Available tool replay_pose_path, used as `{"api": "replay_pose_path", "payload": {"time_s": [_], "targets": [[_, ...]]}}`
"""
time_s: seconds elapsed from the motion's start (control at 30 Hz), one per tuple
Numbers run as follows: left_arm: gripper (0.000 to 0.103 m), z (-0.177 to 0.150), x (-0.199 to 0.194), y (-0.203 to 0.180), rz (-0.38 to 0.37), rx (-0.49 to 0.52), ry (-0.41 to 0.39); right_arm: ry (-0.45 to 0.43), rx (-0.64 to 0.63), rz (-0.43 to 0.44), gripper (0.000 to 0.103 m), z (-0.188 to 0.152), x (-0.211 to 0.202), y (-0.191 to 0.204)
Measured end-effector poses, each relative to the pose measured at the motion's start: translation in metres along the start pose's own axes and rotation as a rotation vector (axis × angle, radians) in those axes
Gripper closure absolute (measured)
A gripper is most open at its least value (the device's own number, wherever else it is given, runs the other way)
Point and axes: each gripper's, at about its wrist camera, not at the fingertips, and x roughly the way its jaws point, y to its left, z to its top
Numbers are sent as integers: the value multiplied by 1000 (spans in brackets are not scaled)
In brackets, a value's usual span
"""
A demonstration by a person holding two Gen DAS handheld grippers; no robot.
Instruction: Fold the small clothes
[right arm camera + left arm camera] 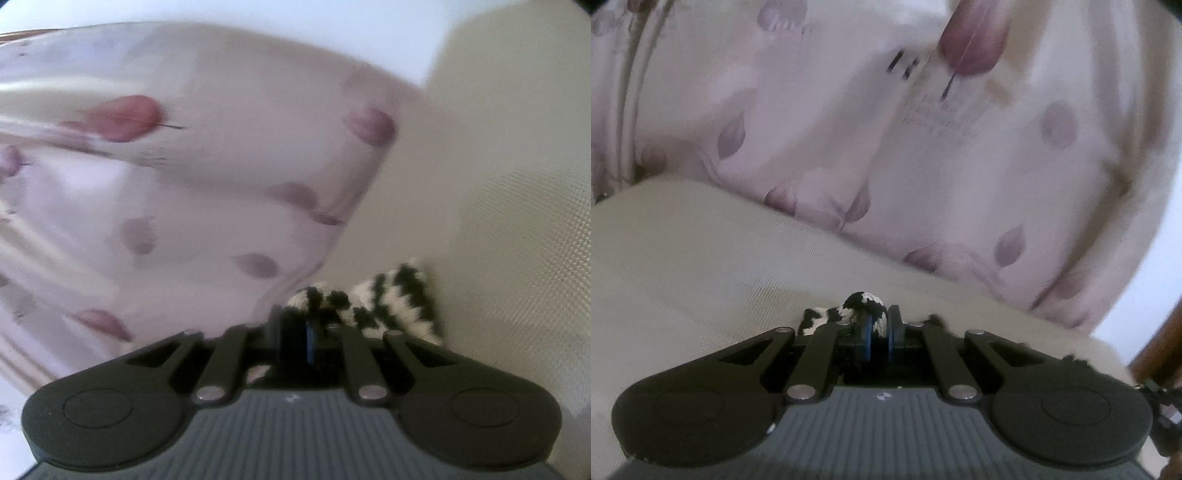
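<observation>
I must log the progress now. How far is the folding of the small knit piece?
Done: nothing looks folded yet. In hand: the left hand-held gripper is shut on a bunched edge of the black-and-white knit; the right hand-held gripper looks shut at the knit too, but blur hides whether it grips. Left: the fold itself, and laying the knit flat on the cream cloth.

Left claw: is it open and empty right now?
No, the left claw is shut on a fold of the black-and-white knit cloth, which bulges up between its fingers.
</observation>
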Motion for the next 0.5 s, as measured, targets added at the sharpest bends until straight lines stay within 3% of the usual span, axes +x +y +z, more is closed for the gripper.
{"api": "replay_pose_path", "payload": {"time_s": [0.23, 0.3, 0.4, 0.43, 0.47, 0.5], "targets": [[90, -8, 46, 12, 56, -16, 42, 5, 69, -4, 88, 3, 24, -36], [88, -9, 49, 12, 54, -3, 40, 5, 68, -5, 79, 3, 26, -39], [79, -7, 52, 11, 44, 1, 35, -22, 76, 29, 44, 3, 22, -41], [62, -6, 53, 11, 44, -6, 31, -49, 72, 42, 26, 3, 18, -39], [52, -4, 53, 13, 53, -19, 17, -80, 74, 58, 18, 4, 14, -37], [38, -2, 51, 13, 61, -35, -10, -109, 77, 78, 18, 5, 9, -36]]}}
